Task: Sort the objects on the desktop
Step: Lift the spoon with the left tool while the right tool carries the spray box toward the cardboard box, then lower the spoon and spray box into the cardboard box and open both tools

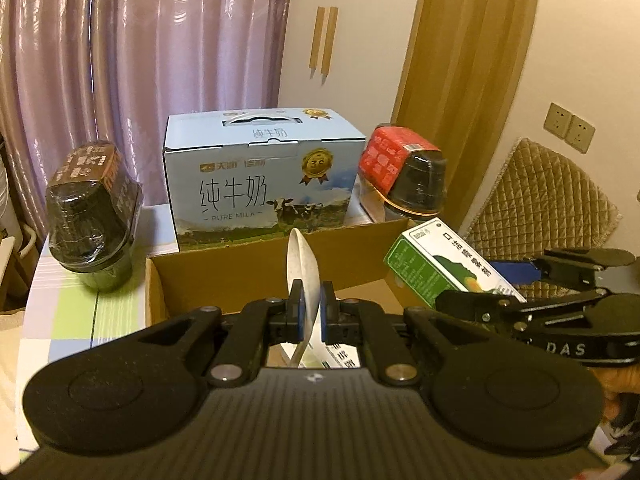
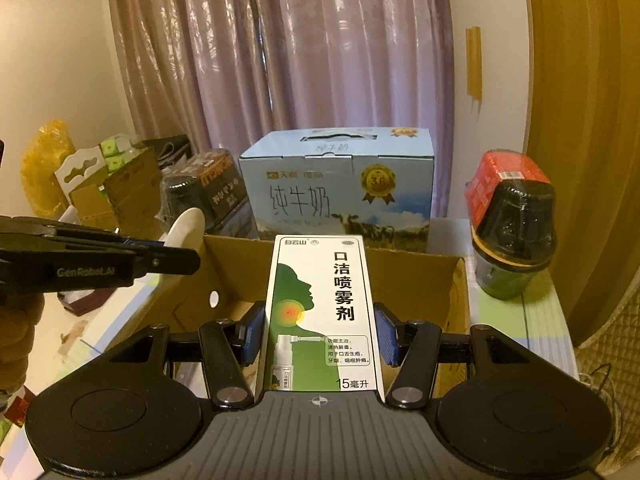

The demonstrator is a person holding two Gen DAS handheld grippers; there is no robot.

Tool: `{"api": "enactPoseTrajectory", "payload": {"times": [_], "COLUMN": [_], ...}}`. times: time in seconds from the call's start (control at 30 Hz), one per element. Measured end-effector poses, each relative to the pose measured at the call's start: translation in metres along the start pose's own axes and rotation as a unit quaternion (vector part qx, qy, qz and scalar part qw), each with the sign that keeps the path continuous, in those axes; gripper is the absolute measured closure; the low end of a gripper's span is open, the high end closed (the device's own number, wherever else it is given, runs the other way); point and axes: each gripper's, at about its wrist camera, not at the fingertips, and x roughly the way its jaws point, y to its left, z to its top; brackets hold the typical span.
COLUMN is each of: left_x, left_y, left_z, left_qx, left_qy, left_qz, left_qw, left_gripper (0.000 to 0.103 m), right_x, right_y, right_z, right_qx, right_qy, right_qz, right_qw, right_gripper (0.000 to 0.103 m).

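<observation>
My left gripper is shut on a white plastic spoon, whose bowl sticks up above the open cardboard box. My right gripper is shut on a green and white spray medicine box, held lengthwise over the same cardboard box. From the left wrist, the right gripper and its medicine box hang at the right over the box's rim. In the right wrist view the left gripper comes in from the left with the spoon. Another white and green carton lies inside the box.
A blue milk carton case stands behind the cardboard box. A dark wrapped jar sits to its left and a red-labelled jar to its right on the checked tablecloth. Curtains hang behind; a quilted chair back is at right.
</observation>
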Motion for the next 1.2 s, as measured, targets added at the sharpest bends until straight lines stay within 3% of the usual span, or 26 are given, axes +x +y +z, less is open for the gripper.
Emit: {"api": "enactPoseTrajectory", "payload": {"times": [0.27, 0.33, 0.4, 0.77, 0.87, 1.2], "left_x": [0.027, 0.032, 0.032, 0.014, 0.009, -0.026], "left_y": [0.012, 0.015, 0.016, 0.023, 0.023, 0.020], "left_z": [0.003, 0.001, -0.001, -0.017, -0.020, -0.048], "left_qx": [-0.006, -0.006, 0.001, -0.003, -0.005, -0.029], "left_qy": [0.000, 0.007, 0.011, 0.009, 0.008, 0.000], "left_qz": [0.004, 0.007, 0.010, 0.013, 0.011, 0.004], "left_qw": [1.0000, 0.9999, 0.9999, 0.9999, 0.9999, 0.9996], "left_gripper": [0.098, 0.087, 0.084, 0.081, 0.080, 0.069], "right_x": [0.019, 0.022, 0.025, 0.031, 0.028, -0.016], "right_y": [-0.001, -0.003, -0.004, -0.002, 0.000, -0.008], "right_z": [-0.004, -0.006, -0.007, -0.008, -0.004, -0.023], "right_qx": [-0.002, 0.000, 0.000, 0.006, -0.001, 0.035], "right_qy": [0.008, 0.012, 0.014, 0.006, -0.005, -0.020], "right_qz": [-0.004, -0.006, -0.008, -0.007, -0.014, -0.014], "right_qw": [1.000, 1.000, 1.000, 1.000, 1.000, 0.999], "right_gripper": [0.050, 0.050, 0.050, 0.050, 0.045, 0.038]}}
